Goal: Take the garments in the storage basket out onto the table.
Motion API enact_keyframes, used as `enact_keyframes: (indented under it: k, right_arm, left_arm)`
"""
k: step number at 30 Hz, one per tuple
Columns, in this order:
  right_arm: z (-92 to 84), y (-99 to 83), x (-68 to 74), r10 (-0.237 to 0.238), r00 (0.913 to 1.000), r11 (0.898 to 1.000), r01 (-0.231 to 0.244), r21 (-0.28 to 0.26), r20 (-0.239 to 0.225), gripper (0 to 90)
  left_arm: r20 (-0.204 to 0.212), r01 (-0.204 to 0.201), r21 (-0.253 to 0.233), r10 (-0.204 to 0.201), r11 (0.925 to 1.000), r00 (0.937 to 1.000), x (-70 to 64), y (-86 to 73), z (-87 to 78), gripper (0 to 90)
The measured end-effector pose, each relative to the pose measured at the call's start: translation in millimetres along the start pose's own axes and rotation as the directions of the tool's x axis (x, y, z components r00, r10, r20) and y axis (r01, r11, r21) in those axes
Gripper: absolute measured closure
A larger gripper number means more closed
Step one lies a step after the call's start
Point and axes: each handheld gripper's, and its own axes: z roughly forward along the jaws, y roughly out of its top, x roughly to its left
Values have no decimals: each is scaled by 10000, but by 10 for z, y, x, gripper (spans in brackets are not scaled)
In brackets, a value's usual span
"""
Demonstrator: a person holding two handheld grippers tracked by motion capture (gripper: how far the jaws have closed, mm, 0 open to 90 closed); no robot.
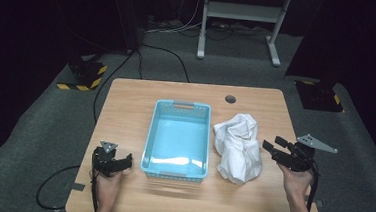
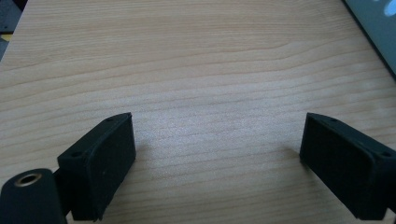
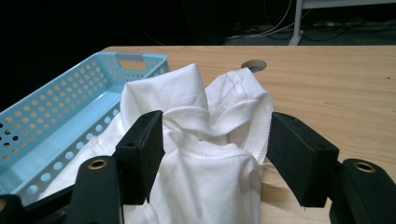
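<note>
Right gripper view puts our right gripper (image 3: 215,154), jaws spread, around the soft, light white cloth (image 3: 210,140) bunched toward the counter's right edge; we'd pinch its raised fold.

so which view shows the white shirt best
The right gripper view: the crumpled white shirt sits close between the open jaws, seams visible. The high view shows its whole heap beside the blue basket, small.

Table (image 1: 126,106): pale wood grain, smooth matt. Basket (image 1: 150,133): glossy perforated blue plastic. Garment (image 3: 205,154) between right gripper's jaws: soft white cloth, stitched seams.
</note>
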Motion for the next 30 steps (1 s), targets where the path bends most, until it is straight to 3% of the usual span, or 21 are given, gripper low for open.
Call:
enact_keyframes:
  k: [30]
  right_arm:
    - [90,-174,12,45,10000,9987,-45,502,-1,357]
  left_arm:
    - [0,0,-1,0,10000,10000,0,0,0,106]
